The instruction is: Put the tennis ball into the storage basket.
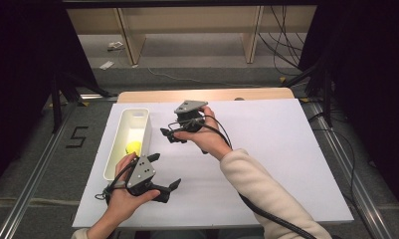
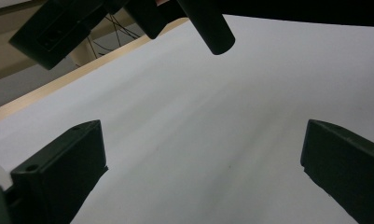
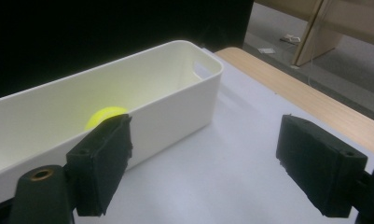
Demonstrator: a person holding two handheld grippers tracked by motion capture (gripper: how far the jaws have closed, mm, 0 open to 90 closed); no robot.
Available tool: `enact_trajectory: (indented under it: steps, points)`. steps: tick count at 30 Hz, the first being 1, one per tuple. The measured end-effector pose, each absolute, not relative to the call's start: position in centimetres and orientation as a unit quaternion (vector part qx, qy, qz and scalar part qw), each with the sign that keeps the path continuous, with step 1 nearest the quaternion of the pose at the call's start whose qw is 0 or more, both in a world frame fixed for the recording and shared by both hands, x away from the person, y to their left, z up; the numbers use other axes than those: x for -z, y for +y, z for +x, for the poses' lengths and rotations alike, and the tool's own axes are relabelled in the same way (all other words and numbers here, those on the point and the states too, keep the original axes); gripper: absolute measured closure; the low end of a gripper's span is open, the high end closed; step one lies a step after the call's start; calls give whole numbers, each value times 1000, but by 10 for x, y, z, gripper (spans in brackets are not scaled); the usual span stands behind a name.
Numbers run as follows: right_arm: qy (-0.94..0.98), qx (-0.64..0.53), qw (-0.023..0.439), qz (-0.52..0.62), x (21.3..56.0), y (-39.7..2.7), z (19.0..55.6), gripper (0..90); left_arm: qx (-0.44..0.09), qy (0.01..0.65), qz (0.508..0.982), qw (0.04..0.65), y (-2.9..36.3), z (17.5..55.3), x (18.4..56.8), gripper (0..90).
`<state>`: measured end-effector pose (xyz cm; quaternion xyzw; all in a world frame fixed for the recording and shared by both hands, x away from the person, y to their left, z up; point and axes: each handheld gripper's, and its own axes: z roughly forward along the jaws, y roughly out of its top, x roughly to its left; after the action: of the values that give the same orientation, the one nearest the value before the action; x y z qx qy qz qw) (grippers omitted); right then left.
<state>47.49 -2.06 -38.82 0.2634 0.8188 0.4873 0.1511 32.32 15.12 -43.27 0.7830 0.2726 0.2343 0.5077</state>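
My right gripper (image 1: 170, 135), jaws apart & empty, nears white bin (image 3: 184, 88) w/ yellow ball (image 3: 103, 115); next, I'd say: reach in. Left gripper (image 1: 163, 172) open, idle.

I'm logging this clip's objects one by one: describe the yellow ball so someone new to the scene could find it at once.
On the white table top, look to its left edge, where a long, narrow white bin lies lengthwise. The yellow ball sits inside that bin, toward its near end. It is the one bright, round thing there; everything around it is white or black.
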Motion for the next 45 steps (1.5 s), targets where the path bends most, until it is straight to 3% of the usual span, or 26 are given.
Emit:
enact_trajectory:
  steps: [45]
  points:
    - [802,-486,164,308,396,-89,467,189,-235,278,780,508,155,325,433,0]
